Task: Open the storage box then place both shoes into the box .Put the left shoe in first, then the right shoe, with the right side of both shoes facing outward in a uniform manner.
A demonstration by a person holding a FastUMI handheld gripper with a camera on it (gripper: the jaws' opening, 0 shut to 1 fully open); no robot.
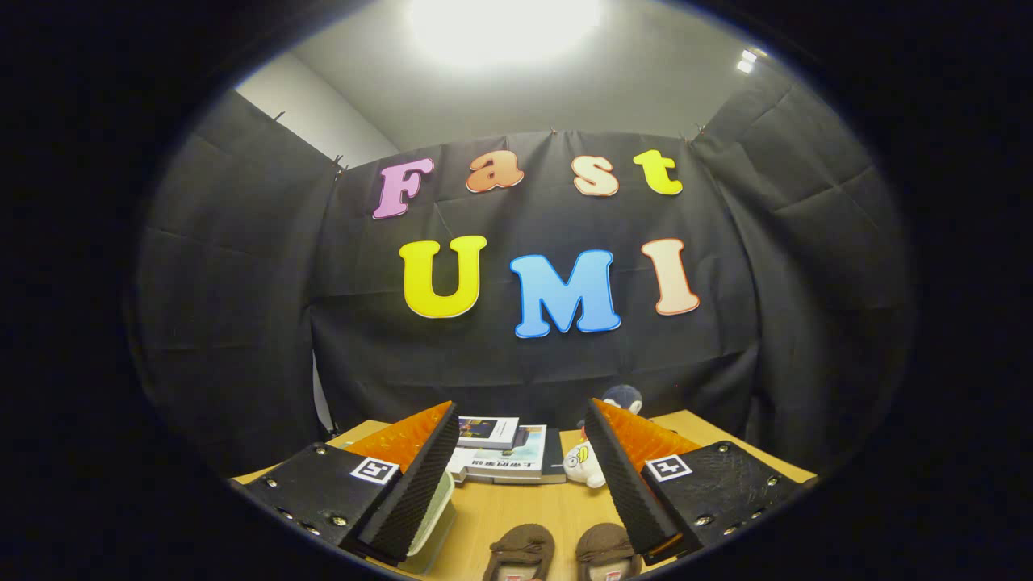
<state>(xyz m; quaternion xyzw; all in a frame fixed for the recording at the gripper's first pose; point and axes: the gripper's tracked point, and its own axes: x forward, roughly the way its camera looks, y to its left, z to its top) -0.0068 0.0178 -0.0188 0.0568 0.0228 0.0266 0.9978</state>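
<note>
Two brown shoes stand side by side on the wooden table, the left one (520, 551) and the right one (607, 550), close below and between my fingers. A pale green storage box (432, 516) lies just behind the left finger, mostly hidden by it; I cannot tell whether its lid is open. My gripper (520, 460) is open, held above the table with its fingers wide apart and nothing between them.
Beyond the fingers lie stacked books (504, 456) at the table's far side. A small plush toy (585, 464) sits next to the right finger, with a dark round plush (623, 397) behind it. The black cloth wall closes the table's back and sides.
</note>
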